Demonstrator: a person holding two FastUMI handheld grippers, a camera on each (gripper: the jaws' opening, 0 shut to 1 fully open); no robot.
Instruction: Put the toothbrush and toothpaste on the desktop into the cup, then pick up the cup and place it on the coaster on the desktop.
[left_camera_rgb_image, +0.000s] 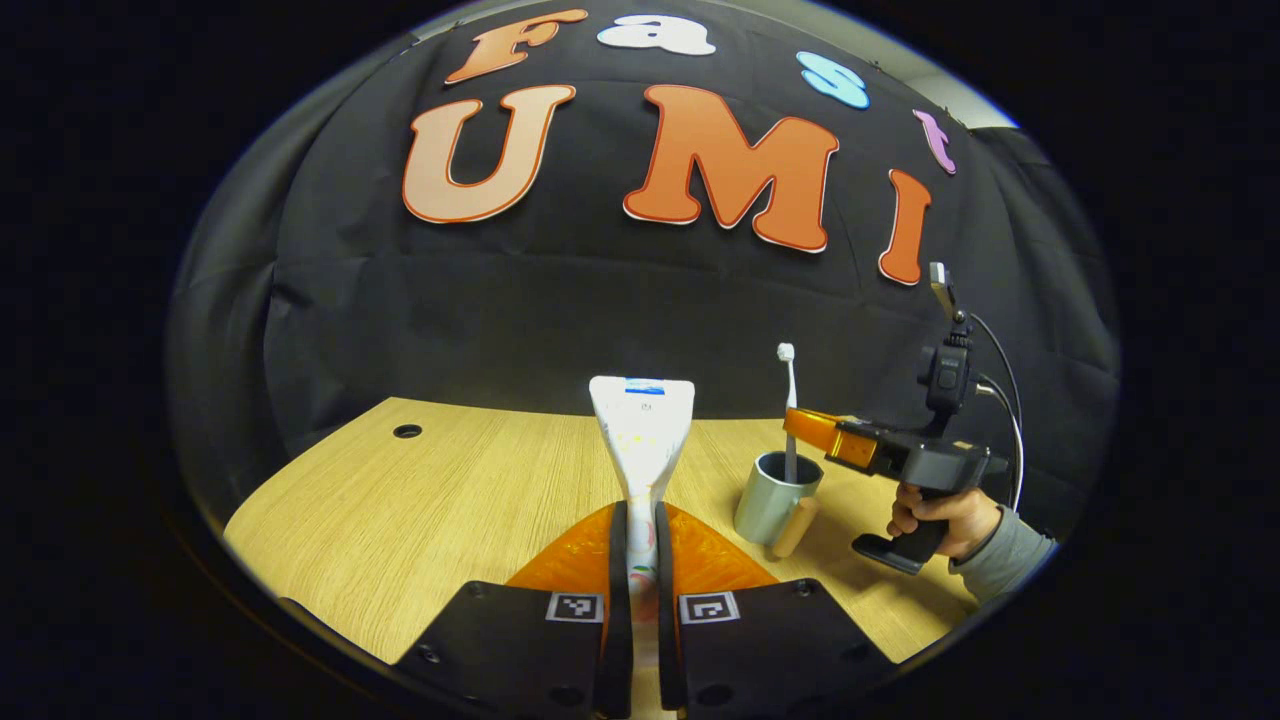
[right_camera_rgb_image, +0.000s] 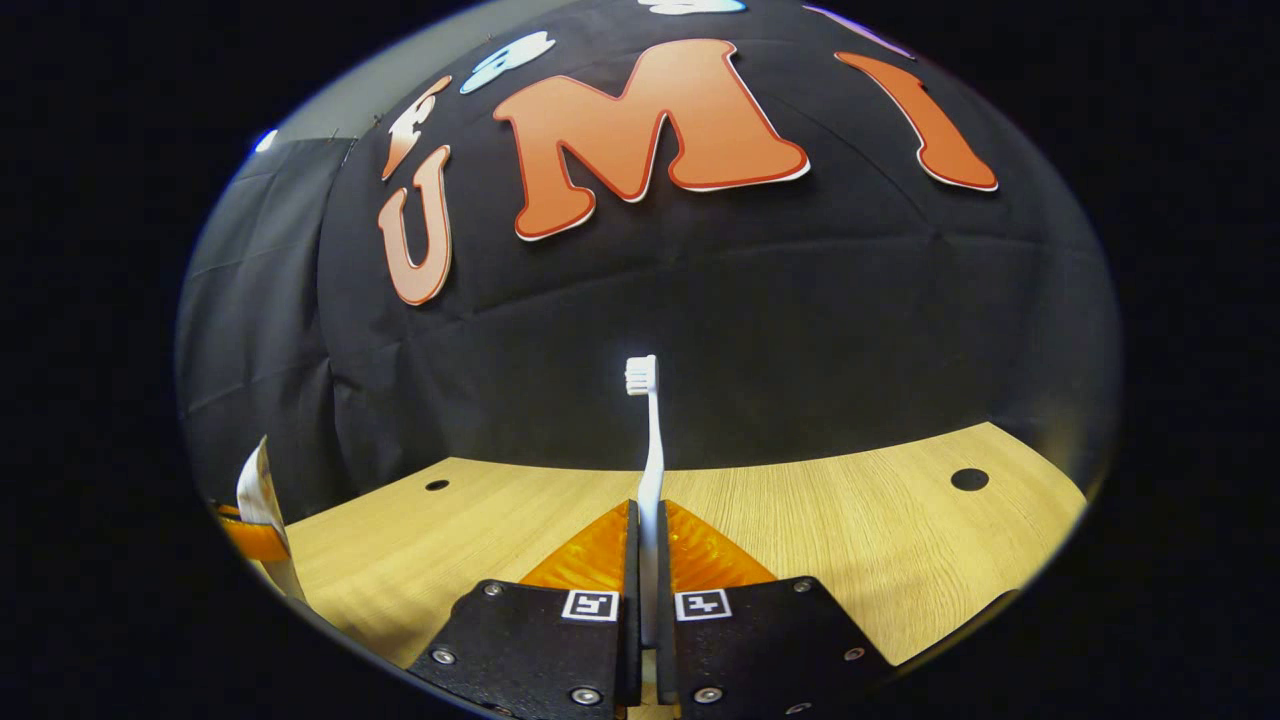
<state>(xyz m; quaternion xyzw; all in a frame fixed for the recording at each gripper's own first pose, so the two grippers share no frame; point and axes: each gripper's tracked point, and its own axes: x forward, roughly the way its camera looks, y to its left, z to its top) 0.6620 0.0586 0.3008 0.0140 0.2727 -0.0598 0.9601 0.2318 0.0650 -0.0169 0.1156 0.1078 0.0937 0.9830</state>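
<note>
My left gripper (left_camera_rgb_image: 640, 512) is shut on a white toothpaste tube (left_camera_rgb_image: 641, 430), which stands upright above the wooden desk (left_camera_rgb_image: 420, 510), flat end up. To its right a grey cup (left_camera_rgb_image: 770, 498) with a wooden handle (left_camera_rgb_image: 796, 528) stands on the desk. A white toothbrush (left_camera_rgb_image: 789, 395) stands upright with its lower end inside the cup, held by my right gripper (left_camera_rgb_image: 800, 422). In the right gripper view the right gripper (right_camera_rgb_image: 647, 512) is shut on the toothbrush (right_camera_rgb_image: 650, 440), bristles up. The toothpaste tube (right_camera_rgb_image: 252, 485) shows at that view's far left edge.
A hand (left_camera_rgb_image: 940, 515) in a grey sleeve holds the right gripper's handle at the desk's right side. Cable holes (left_camera_rgb_image: 407, 431) (right_camera_rgb_image: 968, 479) sit in the desk near the back corners. The black cloth wall stands just behind the desk.
</note>
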